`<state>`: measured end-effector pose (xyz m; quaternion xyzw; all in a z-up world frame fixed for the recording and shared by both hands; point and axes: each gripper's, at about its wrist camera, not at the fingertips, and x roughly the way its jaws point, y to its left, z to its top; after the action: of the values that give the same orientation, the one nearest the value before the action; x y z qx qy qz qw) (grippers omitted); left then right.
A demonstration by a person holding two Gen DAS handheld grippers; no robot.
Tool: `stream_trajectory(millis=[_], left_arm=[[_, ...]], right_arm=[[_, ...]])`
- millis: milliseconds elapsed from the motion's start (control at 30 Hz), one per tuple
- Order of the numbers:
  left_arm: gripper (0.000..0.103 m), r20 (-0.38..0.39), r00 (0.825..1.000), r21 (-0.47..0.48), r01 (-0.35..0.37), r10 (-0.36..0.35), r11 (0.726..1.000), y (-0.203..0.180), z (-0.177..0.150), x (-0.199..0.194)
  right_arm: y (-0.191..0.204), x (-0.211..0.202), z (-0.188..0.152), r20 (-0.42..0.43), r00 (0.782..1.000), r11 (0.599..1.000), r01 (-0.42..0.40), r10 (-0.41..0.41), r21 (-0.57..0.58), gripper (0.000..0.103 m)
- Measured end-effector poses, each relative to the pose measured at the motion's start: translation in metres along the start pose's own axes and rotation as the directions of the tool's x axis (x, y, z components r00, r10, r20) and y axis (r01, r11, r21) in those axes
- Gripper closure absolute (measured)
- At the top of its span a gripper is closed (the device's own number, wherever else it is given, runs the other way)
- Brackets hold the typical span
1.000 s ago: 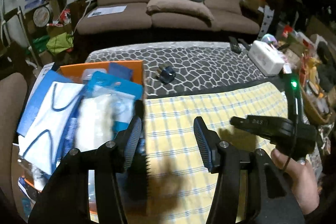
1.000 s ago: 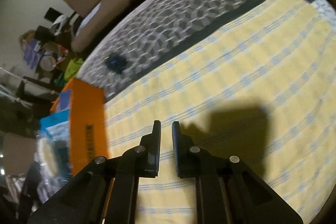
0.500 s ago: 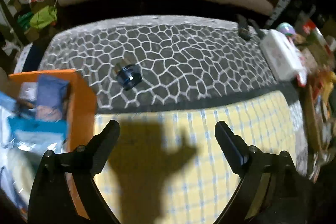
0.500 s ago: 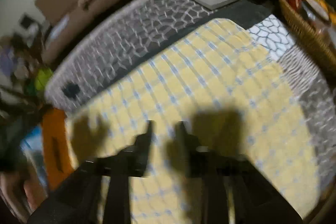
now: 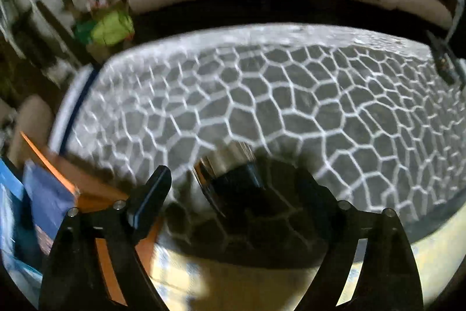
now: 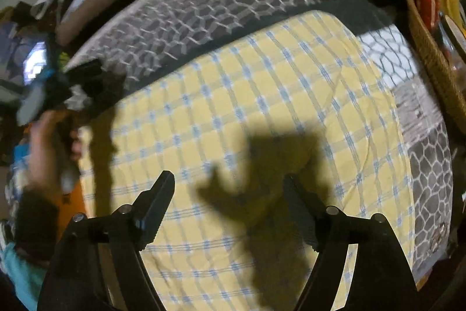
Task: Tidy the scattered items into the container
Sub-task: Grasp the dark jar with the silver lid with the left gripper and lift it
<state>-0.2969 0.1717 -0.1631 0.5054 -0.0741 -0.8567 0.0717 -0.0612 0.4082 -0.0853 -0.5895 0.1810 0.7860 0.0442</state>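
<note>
The left gripper [image 5: 233, 191] tilts down, jaws wide and narrowing around a dark, metal-tipped cylinder [image 5: 233, 174] lying untouched between them on the honeycomb-pattern mat [image 5: 291, 95]. An orange container [image 5: 87, 188] sits beside its left finger. The right gripper [image 6: 230, 197], jaws opening and empty, hangs above the yellow checked cloth [image 6: 262, 95].

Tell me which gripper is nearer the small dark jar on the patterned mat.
Left. The left gripper hangs right over the jar, jaws closing with the jar between them, untouched. The right gripper is over the yellow checked cloth, jaws opening on nothing.
</note>
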Motion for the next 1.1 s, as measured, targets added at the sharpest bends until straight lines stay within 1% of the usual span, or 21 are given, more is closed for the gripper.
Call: stream_trajectory(millis=[67,133,167,233,267,300,367,467,533,600,700,733,767,800,833,900,967,1000,1067,1100], left_arm=[[0.019,0.015,1.000,-0.026,0.017,-0.017,1.000,0.003,0.000,0.000],[0.020,-0.016,0.998,-0.075,0.055,-0.057,0.996,0.008,-0.003,0.006],[0.023,-0.047,0.996,-0.095,0.069,-0.074,0.993,0.011,-0.004,0.012],[0.053,-0.103,0.990,-0.112,0.080,-0.091,0.990,0.016,-0.008,0.025],[0.056,-0.122,0.985,-0.116,0.111,-0.125,0.987,0.018,-0.011,0.032],[0.058,-0.093,0.984,-0.137,0.139,-0.153,0.981,0.024,-0.014,0.031],[0.059,-0.078,0.984,-0.131,0.147,-0.158,0.981,0.027,-0.018,0.031],[0.060,-0.073,0.987,-0.114,0.134,-0.142,0.984,0.029,-0.022,0.027],[0.061,-0.070,0.983,-0.145,0.159,-0.170,0.977,0.035,-0.022,0.023],[0.062,-0.065,0.972,-0.184,0.212,-0.227,0.960,0.043,-0.024,0.016],[0.065,-0.071,0.948,-0.179,0.295,-0.312,0.939,0.047,-0.033,-0.002],[0.070,-0.071,0.937,-0.160,0.328,-0.342,0.931,0.046,-0.038,-0.011],[0.077,-0.067,0.931,-0.128,0.347,-0.358,0.929,0.041,-0.040,-0.022],[0.099,-0.071,0.928,-0.096,0.358,-0.365,0.929,0.039,-0.043,-0.030],[0.103,-0.077,0.923,-0.064,0.372,-0.376,0.926,0.035,-0.048,-0.038],[0.103,-0.098,0.918,-0.010,0.386,-0.385,0.922,0.029,-0.060,-0.053],[0.103,-0.113,0.913,0.022,0.397,-0.392,0.918,0.025,-0.069,-0.063],[0.103,-0.118,0.910,0.029,0.404,-0.398,0.914,0.024,-0.072,-0.068],[0.102,-0.111,0.907,0.028,0.413,-0.407,0.910,0.024,-0.072,-0.080],[0.099,-0.097,0.909,0.028,0.410,-0.406,0.911,0.025,-0.069,-0.086]], right_arm=[[0.002,-0.014,-0.001,0.024,1.000,1.000,-0.017,0.018,-0.018,0.025],[-0.003,-0.027,-0.002,0.051,0.999,1.000,-0.014,0.015,-0.003,0.025],[-0.009,-0.035,-0.003,0.067,0.998,1.000,-0.010,0.008,0.022,0.025],[-0.015,-0.047,-0.005,0.096,0.995,0.999,-0.009,0.005,0.047,0.025],[-0.017,-0.052,-0.005,0.110,0.994,0.999,-0.014,0.008,0.052,0.025],[-0.017,-0.055,-0.005,0.116,0.993,0.998,-0.023,0.017,0.055,0.025],[-0.016,-0.056,-0.005,0.117,0.993,0.998,-0.038,0.031,0.058,0.025],[-0.010,-0.053,-0.004,0.102,0.994,0.998,-0.043,0.039,0.038,0.025],[-0.007,-0.051,-0.003,0.103,0.994,0.998,-0.048,0.044,0.038,0.025],[-0.006,-0.050,-0.003,0.105,0.993,0.998,-0.049,0.045,0.037,0.025],[-0.005,-0.051,0.001,0.116,0.992,0.998,-0.055,0.051,0.039,0.025],[-0.007,-0.050,0.002,0.117,0.992,0.997,-0.060,0.054,0.049,0.025],[-0.009,-0.050,0.002,0.119,0.991,0.996,-0.061,0.054,0.058,0.025],[-0.011,-0.050,0.001,0.124,0.991,0.996,-0.061,0.053,0.068,0.025],[-0.013,-0.051,-0.001,0.127,0.991,0.995,-0.061,0.051,0.079,0.025],[-0.017,-0.051,-0.005,0.123,0.991,0.993,-0.063,0.051,0.099,0.025],[-0.021,-0.051,-0.010,0.126,0.989,0.991,-0.084,0.071,0.106,0.025],[-0.026,-0.051,-0.013,0.123,0.990,0.990,-0.087,0.072,0.115,0.025],[-0.038,-0.051,-0.016,0.116,0.992,0.987,-0.068,0.051,0.147,0.025],[-0.044,-0.052,-0.017,0.120,0.992,0.985,-0.054,0.035,0.166,0.025]])
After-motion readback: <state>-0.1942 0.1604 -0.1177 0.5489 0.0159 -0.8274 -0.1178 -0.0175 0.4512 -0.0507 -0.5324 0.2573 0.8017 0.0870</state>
